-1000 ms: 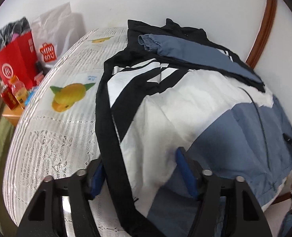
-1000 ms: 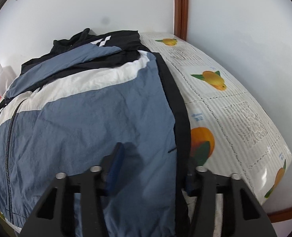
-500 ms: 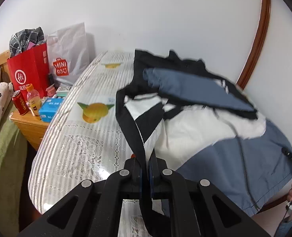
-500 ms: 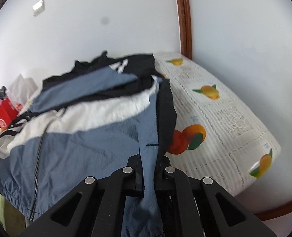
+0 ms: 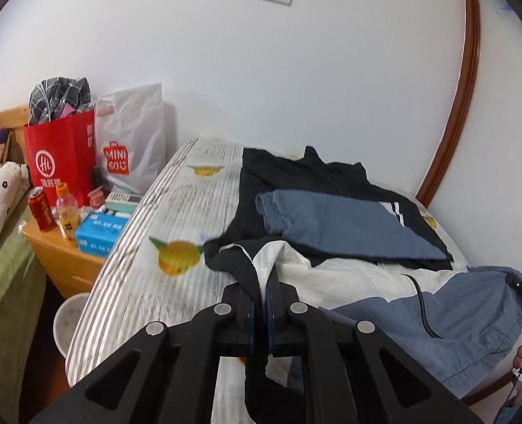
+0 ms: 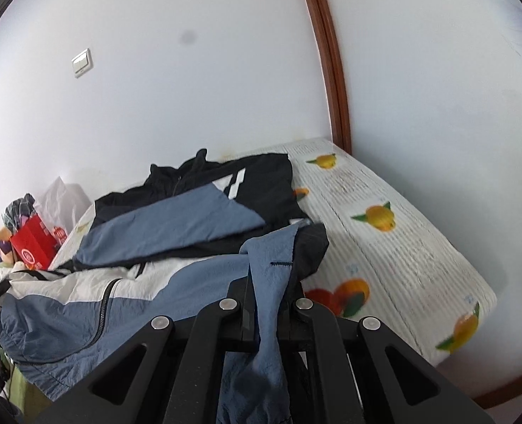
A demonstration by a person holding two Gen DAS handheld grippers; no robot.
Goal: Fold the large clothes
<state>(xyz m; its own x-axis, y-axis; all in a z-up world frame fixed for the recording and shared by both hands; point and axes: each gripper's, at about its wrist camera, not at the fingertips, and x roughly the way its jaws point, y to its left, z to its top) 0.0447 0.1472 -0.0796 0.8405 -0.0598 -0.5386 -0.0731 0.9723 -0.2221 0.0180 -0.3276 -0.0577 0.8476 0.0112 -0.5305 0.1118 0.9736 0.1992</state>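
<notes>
A large blue, white and black jacket (image 5: 367, 275) lies on a table covered with a fruit-print cloth (image 5: 176, 219). Its blue sleeves are folded across the black chest. My left gripper (image 5: 259, 289) is shut on the jacket's black and white left hem corner and holds it lifted above the table. My right gripper (image 6: 268, 293) is shut on the blue right hem corner of the jacket (image 6: 155, 233), also lifted. The fabric hangs down between each pair of fingers.
A wall stands behind the table, with a brown door frame (image 5: 452, 134) at the right. Left of the table, a wooden nightstand (image 5: 56, 247) holds a red bag (image 5: 61, 157), a white Miniso bag (image 5: 130, 152), a can, a bottle and a blue box. A white bin (image 5: 68, 321) stands below.
Both grippers were open over the jacket's lower corners a second ago. They shut on the hem corners and have lifted them up and back, bunching the lower jacket.
</notes>
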